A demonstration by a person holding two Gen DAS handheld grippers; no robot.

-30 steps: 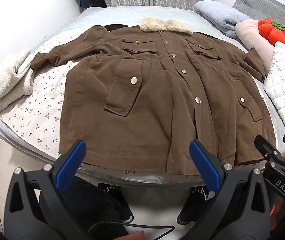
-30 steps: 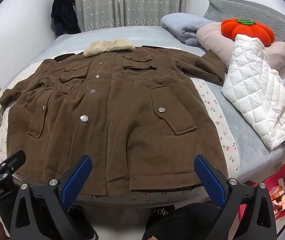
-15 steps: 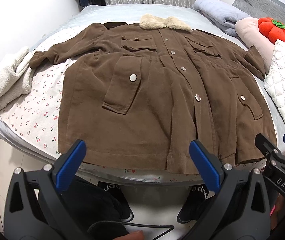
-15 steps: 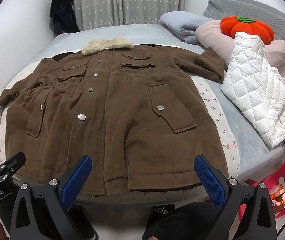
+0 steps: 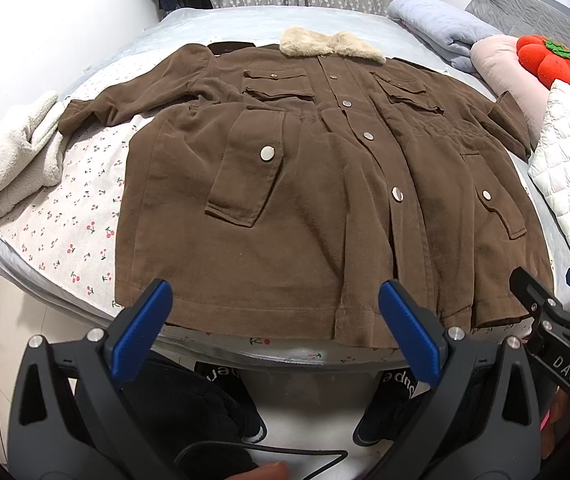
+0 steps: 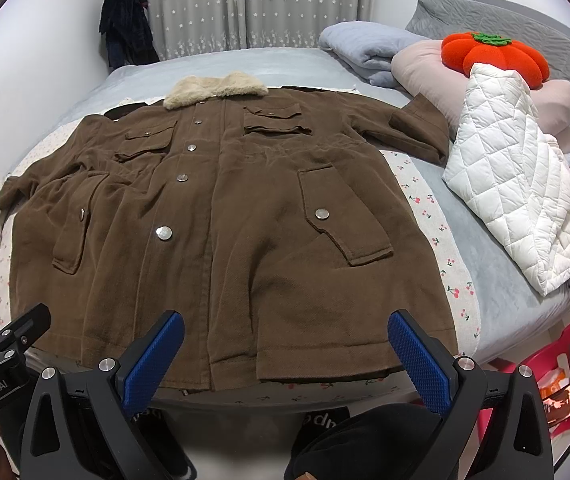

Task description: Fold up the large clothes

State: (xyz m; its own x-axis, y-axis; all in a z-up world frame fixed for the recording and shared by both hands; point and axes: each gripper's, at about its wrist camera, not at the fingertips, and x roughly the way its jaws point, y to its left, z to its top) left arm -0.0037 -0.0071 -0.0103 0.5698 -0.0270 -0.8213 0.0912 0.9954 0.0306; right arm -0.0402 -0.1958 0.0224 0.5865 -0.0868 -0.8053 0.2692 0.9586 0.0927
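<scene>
A large brown coat [image 5: 317, 184] with a cream fur collar [image 5: 331, 44] lies spread flat and buttoned on the bed, hem toward me. It also shows in the right wrist view [image 6: 221, 216]. My left gripper [image 5: 275, 308] is open and empty, just in front of the hem's left half. My right gripper [image 6: 285, 334] is open and empty, in front of the hem's right half. Each gripper's edge shows in the other's view: the right one [image 5: 553, 312], the left one [image 6: 5, 332].
A white quilted garment [image 6: 517, 200] lies right of the coat. An orange pumpkin cushion [image 6: 493, 56], a pink pillow and a blue blanket are at the back right. A cream fleece [image 5: 17, 156] lies at the left bed edge. Black shoes [image 5: 221, 376] are on the floor below.
Both grippers have moved a little forward toward the coat's hem. The coat appears slightly larger and lower in both views. The jaws stay open.
</scene>
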